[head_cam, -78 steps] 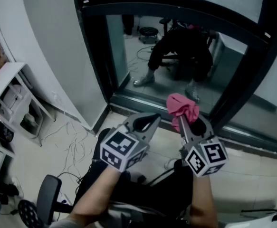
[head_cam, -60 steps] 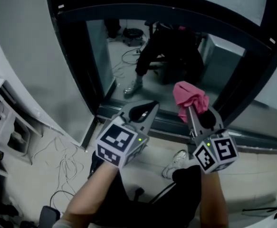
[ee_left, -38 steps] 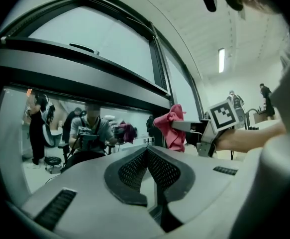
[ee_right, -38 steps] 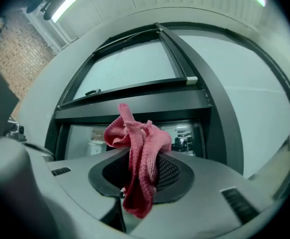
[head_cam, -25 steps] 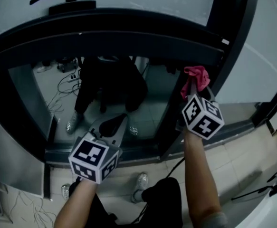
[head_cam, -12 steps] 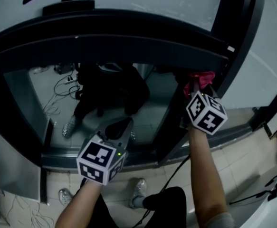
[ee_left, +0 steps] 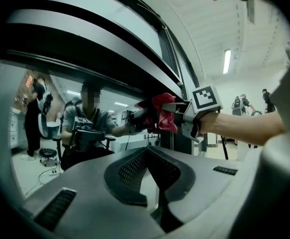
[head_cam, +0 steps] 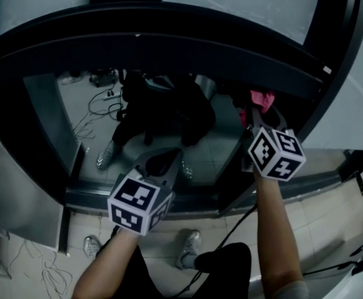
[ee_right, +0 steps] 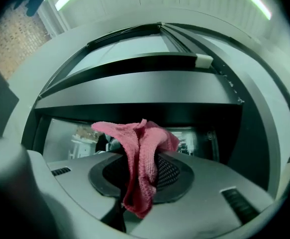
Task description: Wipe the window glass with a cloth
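Dark window frame (head_cam: 169,45) bars cross the window glass (head_cam: 88,123), which mirrors a seated person. Up near the pane's right upright, just under the crossbar, the right tongs (head_cam: 260,112) are clamped on a pink cloth (head_cam: 262,98), which is pressed against the glass. Lower and to the left, the left tongs (head_cam: 164,162) are closed on nothing.

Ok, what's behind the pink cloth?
The window glass, near its top right corner under the dark crossbar. The patch the pink cloth covers, and whether they touch, can't be seen.
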{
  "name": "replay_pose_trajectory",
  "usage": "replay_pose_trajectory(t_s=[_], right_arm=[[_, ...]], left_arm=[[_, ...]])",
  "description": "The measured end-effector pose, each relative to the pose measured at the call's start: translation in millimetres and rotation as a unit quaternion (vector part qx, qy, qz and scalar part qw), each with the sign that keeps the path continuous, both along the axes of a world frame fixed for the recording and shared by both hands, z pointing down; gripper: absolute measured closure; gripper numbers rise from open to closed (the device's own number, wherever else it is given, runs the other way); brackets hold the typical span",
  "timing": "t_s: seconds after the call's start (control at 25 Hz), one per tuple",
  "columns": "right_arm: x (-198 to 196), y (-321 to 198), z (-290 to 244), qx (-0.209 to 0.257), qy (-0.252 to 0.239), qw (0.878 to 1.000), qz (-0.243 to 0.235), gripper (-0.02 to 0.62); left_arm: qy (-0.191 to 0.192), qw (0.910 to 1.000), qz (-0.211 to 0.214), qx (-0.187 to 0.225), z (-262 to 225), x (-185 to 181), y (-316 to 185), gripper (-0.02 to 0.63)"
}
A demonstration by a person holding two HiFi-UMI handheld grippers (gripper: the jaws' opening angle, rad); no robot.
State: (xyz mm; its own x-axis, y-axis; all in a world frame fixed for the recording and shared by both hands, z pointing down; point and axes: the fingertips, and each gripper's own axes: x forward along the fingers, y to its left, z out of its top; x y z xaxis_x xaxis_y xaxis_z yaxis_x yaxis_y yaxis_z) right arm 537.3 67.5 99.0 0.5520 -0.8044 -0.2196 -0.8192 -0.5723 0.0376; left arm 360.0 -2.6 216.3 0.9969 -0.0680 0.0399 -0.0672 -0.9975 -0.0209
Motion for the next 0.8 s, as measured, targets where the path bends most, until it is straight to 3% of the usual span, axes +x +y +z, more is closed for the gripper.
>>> replay_pose_trajectory(t_s=[0.4, 0.8], right_arm=[[-72, -63, -5, -0.014, 0.019, 0.995, -0.093, 0.489], [-152, -134, -1, -0.011, 0.021, 0.986, -0.168, 0.489]], left_arm=[[0.001, 0.9983, -0.058, -0.002, -2, -51, -45, 0.601], [-0.007, 0.9919, -0.127, 0.005, -1, -126, -101, 0.601]])
